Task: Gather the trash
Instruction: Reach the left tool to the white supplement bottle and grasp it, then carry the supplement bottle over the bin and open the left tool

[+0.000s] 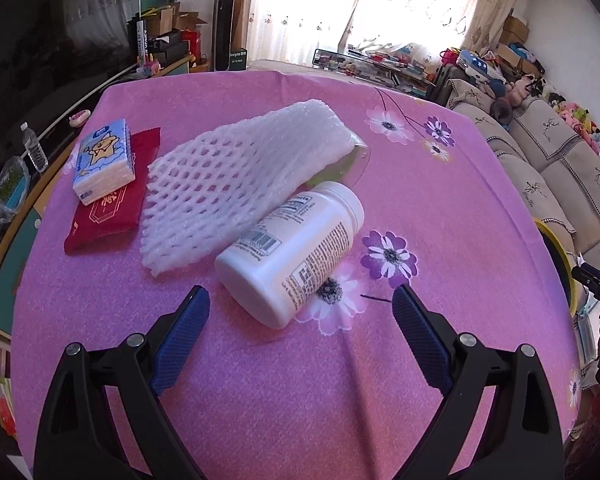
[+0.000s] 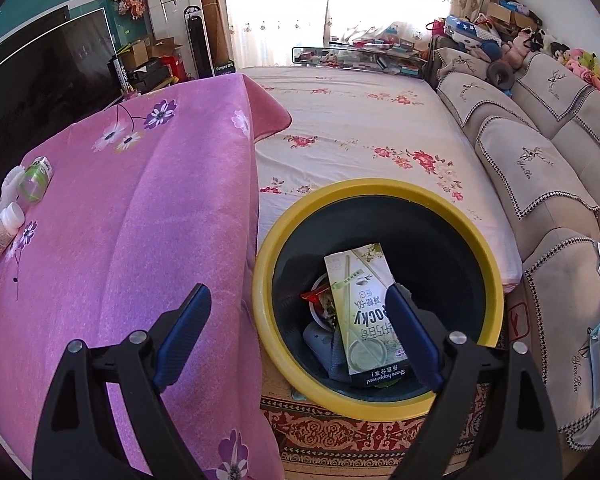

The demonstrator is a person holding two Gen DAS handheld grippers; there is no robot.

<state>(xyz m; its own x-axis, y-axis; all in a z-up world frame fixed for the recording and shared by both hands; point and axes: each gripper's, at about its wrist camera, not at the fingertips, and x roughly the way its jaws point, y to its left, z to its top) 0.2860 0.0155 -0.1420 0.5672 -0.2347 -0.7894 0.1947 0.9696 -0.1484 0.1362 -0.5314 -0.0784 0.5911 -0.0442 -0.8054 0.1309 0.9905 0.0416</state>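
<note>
Lay on soft pink cloth (image 1: pixel 440 216), faintly napped and printed with flowers. Looked smooth and slightly glossy: white plastic bottle (image 1: pixel 288 256) with a paper label. Seemed spongy and matt: white foam net (image 1: pixel 236 176). Shone glossy: yellow plastic bin rim (image 2: pixel 380 188). Appeared as printed card: green box (image 2: pixel 364 312). Showed rough, knurled blue pads (image 1: pixel 180 340).

Sunlit curtained window (image 1: pixel 380 12), beige sofa (image 2: pixel 540 152), dark television (image 2: pixel 44 68).

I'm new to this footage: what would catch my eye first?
A white pill bottle lies on its side on the pink flowered tablecloth, just ahead of the open left tool. Beside the table, a yellow-rimmed trash bin holds a green Pocky box.
</note>
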